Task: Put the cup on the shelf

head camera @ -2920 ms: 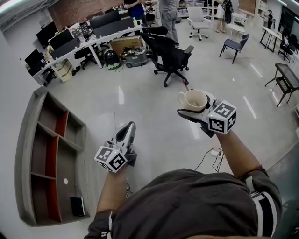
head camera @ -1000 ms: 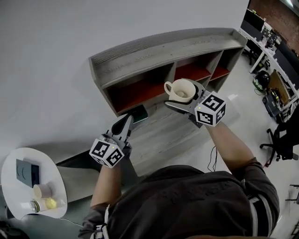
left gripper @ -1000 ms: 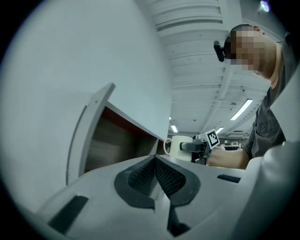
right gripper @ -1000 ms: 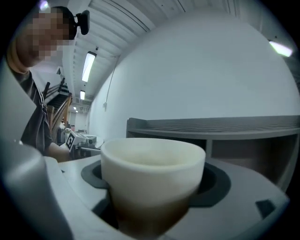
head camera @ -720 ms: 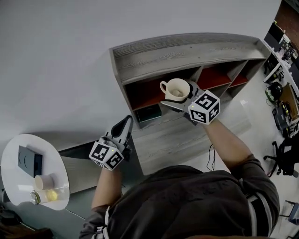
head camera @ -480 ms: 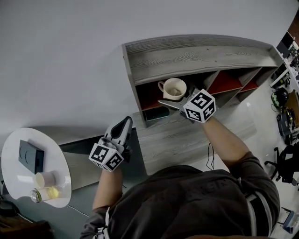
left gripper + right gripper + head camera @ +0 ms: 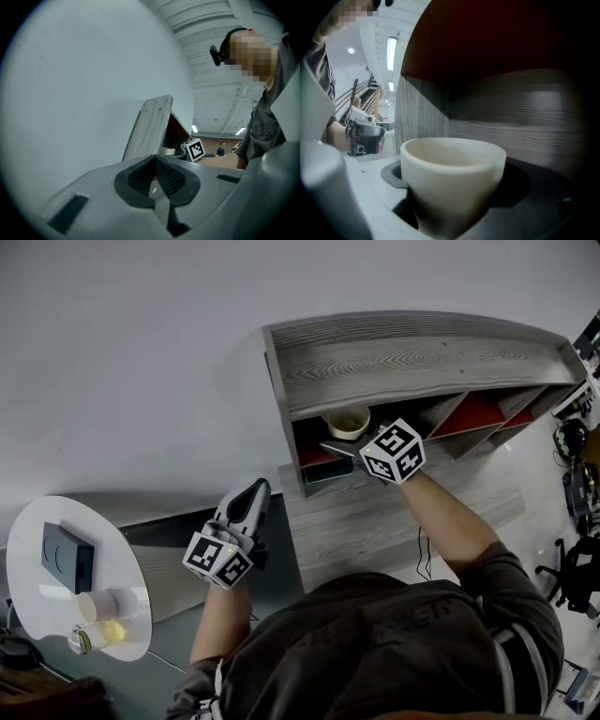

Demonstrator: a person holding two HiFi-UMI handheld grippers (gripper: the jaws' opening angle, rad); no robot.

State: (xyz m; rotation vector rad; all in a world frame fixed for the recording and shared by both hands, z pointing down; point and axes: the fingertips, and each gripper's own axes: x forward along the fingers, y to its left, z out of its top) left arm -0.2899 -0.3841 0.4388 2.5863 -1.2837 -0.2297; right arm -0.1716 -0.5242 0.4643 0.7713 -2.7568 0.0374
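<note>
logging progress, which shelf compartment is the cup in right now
The leftmost compartment, at the end of the shelf; the right gripper holds the cup inside it.

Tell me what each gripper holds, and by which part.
The right gripper holds the cream cup by its lower body, one jaw each side. The left gripper, shut, holds nothing.

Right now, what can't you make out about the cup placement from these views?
1. Whether the cup already rests on the shelf board: in the right gripper view, the right claw covers its base; in the head view, the shelf top overhangs it.
2. The cup's handle: it shows in neither view.
3. Small items on the round table: head view, too small to identify.
</note>
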